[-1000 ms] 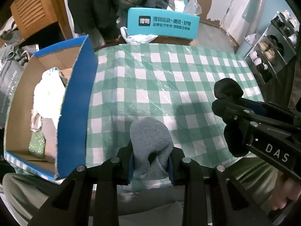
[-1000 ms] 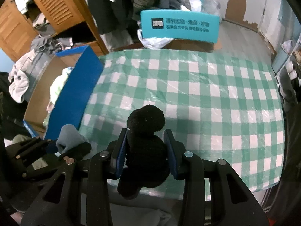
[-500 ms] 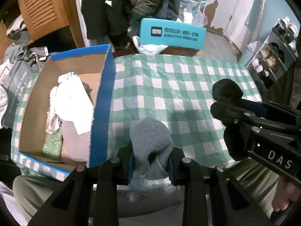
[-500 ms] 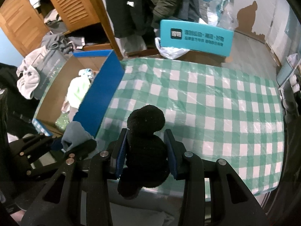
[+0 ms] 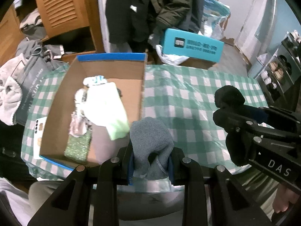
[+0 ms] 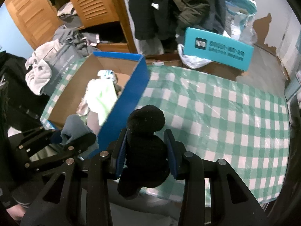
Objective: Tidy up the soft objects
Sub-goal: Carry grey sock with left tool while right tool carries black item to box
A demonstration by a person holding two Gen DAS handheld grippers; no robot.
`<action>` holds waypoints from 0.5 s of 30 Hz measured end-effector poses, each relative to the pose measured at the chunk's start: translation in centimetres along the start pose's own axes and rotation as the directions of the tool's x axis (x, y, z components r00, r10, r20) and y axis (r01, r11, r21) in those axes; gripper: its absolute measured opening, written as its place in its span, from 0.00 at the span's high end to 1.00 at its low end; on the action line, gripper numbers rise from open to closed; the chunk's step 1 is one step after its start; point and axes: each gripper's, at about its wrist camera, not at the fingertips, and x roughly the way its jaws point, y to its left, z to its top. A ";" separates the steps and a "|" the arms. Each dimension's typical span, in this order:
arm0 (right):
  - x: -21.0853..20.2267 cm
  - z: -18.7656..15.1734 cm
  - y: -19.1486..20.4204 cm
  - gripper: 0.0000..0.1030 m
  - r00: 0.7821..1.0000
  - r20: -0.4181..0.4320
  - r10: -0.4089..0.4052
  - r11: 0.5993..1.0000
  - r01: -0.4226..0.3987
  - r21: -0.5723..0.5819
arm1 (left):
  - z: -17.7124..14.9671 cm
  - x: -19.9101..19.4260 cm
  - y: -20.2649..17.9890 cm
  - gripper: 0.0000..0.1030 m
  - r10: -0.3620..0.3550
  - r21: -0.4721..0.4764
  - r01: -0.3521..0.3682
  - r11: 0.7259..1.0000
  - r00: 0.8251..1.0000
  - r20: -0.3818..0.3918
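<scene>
Now both loaded: left gripper (image 5: 150, 166) clamps the grey sock (image 5: 151, 137), right gripper (image 6: 146, 155) the black sock (image 6: 145, 131), poised for the box (image 5: 111, 56).

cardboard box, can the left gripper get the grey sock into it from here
Probably yes: the left gripper holds the grey sock right by the cardboard box, whose top is open, with nothing between them.

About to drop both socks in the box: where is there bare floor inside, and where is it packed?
Blue-sided cardboard box: bare brown floor along the far wall and beside the right wall. The middle is crowded with the pale green folded cloth and, nearer, a green glittery pouch.
</scene>
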 end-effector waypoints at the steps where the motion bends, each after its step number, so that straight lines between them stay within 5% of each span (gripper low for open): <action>1: 0.1 0.2 0.3 0.63 1.000 -0.001 0.001 1.000 -0.001 -0.004 | 0.1 -0.1 0.5 0.73 0.004 -0.004 -0.004 1.000 1.000 0.002; 15: 2.5 4.0 6.5 0.63 0.999 -0.015 0.040 0.994 -0.041 -0.101 | 1.7 -0.3 7.1 0.73 0.063 -0.065 -0.061 0.996 0.998 0.023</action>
